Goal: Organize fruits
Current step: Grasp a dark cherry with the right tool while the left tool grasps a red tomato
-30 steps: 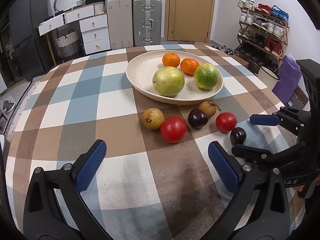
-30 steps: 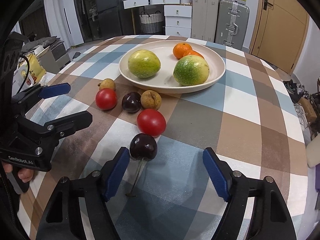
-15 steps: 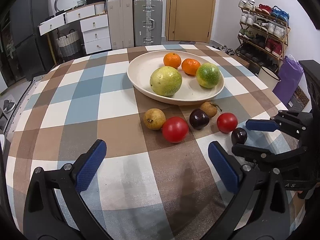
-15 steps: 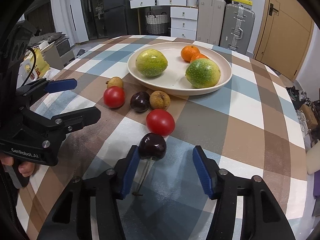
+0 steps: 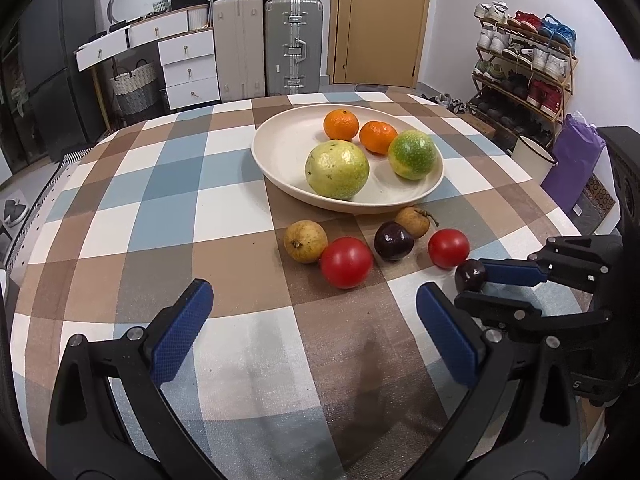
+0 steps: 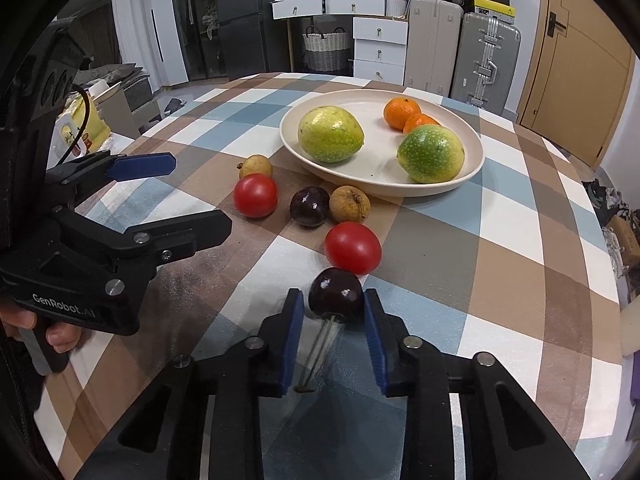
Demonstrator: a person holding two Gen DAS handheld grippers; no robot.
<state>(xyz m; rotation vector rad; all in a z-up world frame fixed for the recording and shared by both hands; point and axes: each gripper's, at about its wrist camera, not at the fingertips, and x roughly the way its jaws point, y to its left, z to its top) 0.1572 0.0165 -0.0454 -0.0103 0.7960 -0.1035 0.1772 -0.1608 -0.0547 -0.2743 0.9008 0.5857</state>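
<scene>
A cream plate (image 5: 280,148) (image 6: 468,160) holds two oranges and two green-yellow fruits. In front of it on the checked cloth lie two red tomatoes (image 5: 346,263) (image 6: 352,248), a dark plum (image 5: 393,240), and two brown fruits. My right gripper (image 6: 331,304) has closed around a dark stemmed cherry (image 6: 336,295) (image 5: 471,275), its blue pads touching both sides; the cherry rests on the cloth. My left gripper (image 5: 312,308) is open and empty, hovering in front of the loose fruit.
The round table's edge curves close on the right (image 6: 600,280). Suitcases (image 5: 294,46), white drawers (image 5: 188,68) and a shoe rack (image 5: 520,72) stand beyond the table. The left gripper body (image 6: 100,232) sits left of the fruit.
My right gripper moved forward around the dark cherry and its fingers narrowed from wide open until they met the fruit. The left gripper barely shifted.
</scene>
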